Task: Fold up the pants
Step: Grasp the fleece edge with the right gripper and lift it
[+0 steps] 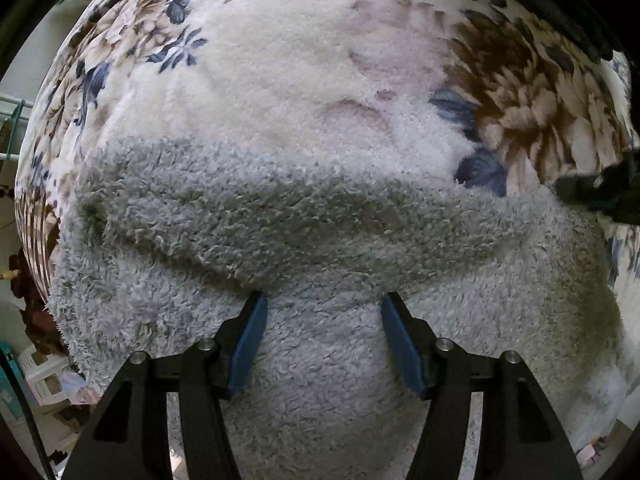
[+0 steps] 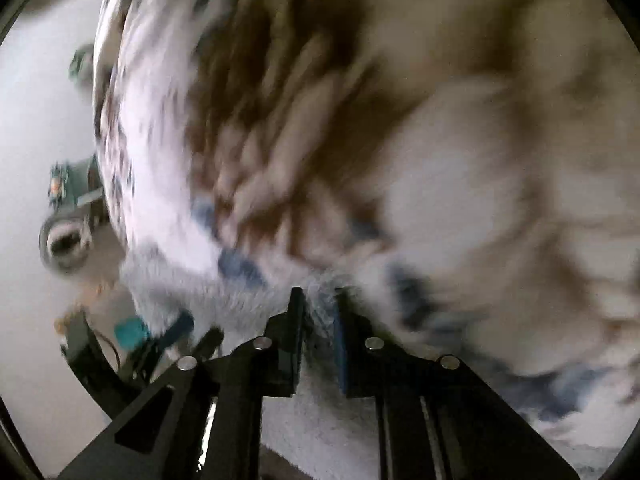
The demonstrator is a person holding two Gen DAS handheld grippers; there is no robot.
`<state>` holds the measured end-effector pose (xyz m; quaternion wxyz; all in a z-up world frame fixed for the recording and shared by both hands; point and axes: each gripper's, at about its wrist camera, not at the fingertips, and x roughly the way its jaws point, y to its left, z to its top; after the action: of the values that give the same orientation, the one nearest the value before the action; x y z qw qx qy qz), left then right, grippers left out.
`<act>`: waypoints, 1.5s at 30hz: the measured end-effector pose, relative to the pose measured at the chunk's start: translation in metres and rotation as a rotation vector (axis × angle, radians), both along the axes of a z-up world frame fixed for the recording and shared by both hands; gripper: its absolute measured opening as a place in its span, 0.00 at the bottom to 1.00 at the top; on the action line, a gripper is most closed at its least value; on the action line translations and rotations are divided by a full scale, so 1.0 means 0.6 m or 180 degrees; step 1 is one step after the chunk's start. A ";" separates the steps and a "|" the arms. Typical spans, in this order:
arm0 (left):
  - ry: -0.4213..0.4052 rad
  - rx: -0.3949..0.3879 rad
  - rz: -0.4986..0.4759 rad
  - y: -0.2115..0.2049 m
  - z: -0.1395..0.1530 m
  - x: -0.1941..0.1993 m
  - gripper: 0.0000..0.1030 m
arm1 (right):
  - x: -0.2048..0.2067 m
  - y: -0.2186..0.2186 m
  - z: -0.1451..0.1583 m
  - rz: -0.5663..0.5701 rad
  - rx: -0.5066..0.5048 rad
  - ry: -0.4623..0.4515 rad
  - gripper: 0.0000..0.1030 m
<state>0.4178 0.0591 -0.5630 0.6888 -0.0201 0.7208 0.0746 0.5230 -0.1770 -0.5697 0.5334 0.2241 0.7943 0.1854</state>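
Observation:
The pants (image 1: pixel 312 248) are grey fluffy fleece, spread across a floral blanket (image 1: pixel 304 64), with a fold ridge running across the middle. My left gripper (image 1: pixel 323 300) is open, its blue pads (image 1: pixel 250 344) resting on the fleece on either side of a hump of cloth. In the blurred right wrist view my right gripper (image 2: pixel 319 294) is shut on a tuft of the grey pants (image 2: pixel 320 308) at their edge. The right gripper also shows as a black shape at the right edge of the left wrist view (image 1: pixel 600 192).
The floral blanket (image 2: pixel 400 120) fills most of the right wrist view. A white basket (image 1: pixel 44 376) and clutter lie off the bed at lower left. A white rack (image 1: pixel 12 128) stands at far left. The other gripper's body (image 2: pixel 132 336) shows at lower left.

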 end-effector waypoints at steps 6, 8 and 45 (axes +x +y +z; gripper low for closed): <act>-0.0158 -0.0101 -0.0063 -0.005 0.047 -0.015 0.57 | -0.023 -0.113 0.102 -0.0440 -0.0552 -0.0413 0.54; -0.0238 -0.0164 -0.0138 -0.020 0.064 -0.020 0.57 | -0.056 -0.111 0.121 -0.0460 -0.0410 -0.0407 0.54; -0.0356 -0.0568 -0.2239 -0.747 0.076 -0.257 0.90 | -0.913 -0.815 0.028 -0.4553 -0.0338 -0.0767 0.94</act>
<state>0.2639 -0.3892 -0.5173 0.7062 0.1650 0.6486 -0.2311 -0.0247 -0.6657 -0.5529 0.6180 0.6404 0.3972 -0.2241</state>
